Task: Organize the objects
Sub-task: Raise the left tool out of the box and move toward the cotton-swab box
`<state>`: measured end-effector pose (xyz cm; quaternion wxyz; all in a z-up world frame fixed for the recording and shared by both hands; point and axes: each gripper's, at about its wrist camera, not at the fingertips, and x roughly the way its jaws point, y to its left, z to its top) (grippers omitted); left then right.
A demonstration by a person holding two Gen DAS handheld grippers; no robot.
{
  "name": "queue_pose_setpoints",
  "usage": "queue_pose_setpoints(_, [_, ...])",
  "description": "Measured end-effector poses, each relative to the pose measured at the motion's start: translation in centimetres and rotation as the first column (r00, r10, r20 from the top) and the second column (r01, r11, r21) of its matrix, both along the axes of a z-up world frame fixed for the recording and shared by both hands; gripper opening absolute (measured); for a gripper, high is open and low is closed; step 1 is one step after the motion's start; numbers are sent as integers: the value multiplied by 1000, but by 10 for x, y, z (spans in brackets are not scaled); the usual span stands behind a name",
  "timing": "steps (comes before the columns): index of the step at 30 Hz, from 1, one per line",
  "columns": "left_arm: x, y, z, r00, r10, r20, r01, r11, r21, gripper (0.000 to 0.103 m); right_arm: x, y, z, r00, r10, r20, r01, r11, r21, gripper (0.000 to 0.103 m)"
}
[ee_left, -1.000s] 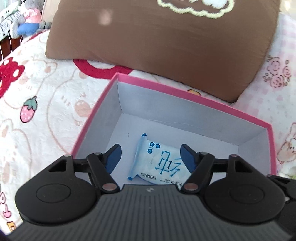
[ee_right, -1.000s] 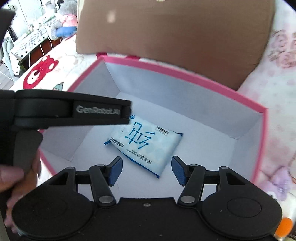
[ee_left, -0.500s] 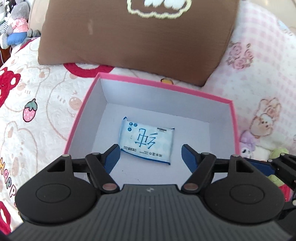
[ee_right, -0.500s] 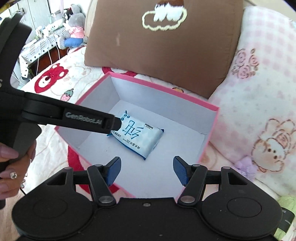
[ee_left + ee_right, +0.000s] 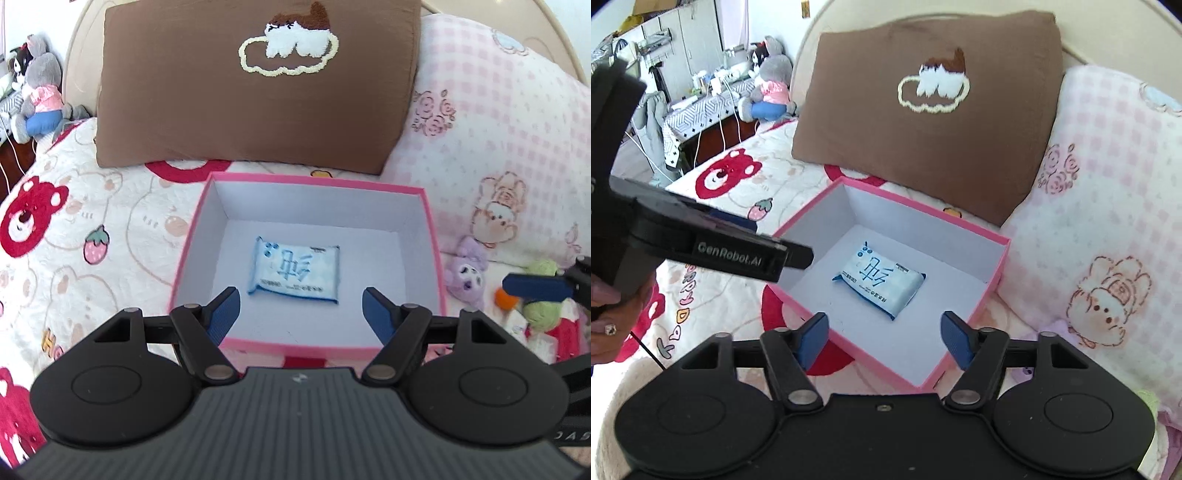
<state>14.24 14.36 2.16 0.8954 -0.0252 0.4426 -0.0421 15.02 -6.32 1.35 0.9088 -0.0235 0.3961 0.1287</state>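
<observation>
Bedding printed with red bears and strawberries [image 5: 92, 229] fills the foreground, a soft, uneven surface under everything.

Nearest the camera, the left gripper [image 5: 301, 314] hangs released with nothing between its blue pads, above the near wall of the open pink cardboard box with a white inside [image 5: 430, 236]. The right gripper [image 5: 881, 334] is likewise empty; its jaws have just been opening wider, and it sits above the box's near corner.

On the box floor lies the one thing already put away, a flat blue-and-white soft pack of tissues [image 5: 295, 273], its long axis running across the left view, clear of all four walls.

What the coming move turns on, I judge, is the heap still outside: just beyond the box's right wall sit a small purple plush toy [image 5: 465, 273], a green knitted ball [image 5: 539, 310], something orange and a red-and-white packet, too crowded to tell apart fully. They lie to the right of both pairs of fingers, and the right gripper, seen at the right edge of the left view, is much the nearer hand. The box wall stands between heap and box floor, so anything taken must be lifted over it.

Farther back, a brown cushion with a stitched cloud motif [image 5: 258, 92] leans beside a pink checked pillow [image 5: 498, 129]. A grey plush rabbit [image 5: 768, 88] sits on distant furniture.
</observation>
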Motion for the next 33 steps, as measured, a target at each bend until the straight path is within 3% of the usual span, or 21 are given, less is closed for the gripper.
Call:
queue_pose_setpoints(7, [-26,-12,13,999,-39,9,40,999,-24,74,-29,-7,6,1000,-20,7,20,1000,2,78])
queue_pose_setpoints(12, [-41,-20,28,997,-72,24,73,996,-52,74,-48,-10,9,1000,-28,6,28,999,-22,87])
queue_pose_setpoints(19, [-60,-36,36,992,-129,-6,129,992,-12,74,-70,-21,18,997,-64,-32,62,997,-54,89])
queue_pose_setpoints(25, [-77,-43,25,988,-152,-31,152,988,-8,80,-94,-29,19,998,-58,-35,55,994,-100,89])
queue_pose_setpoints(33, [-99,-65,21,977,-204,-55,207,977,55,97,-120,-38,9,994,-86,-62,77,989,-126,89])
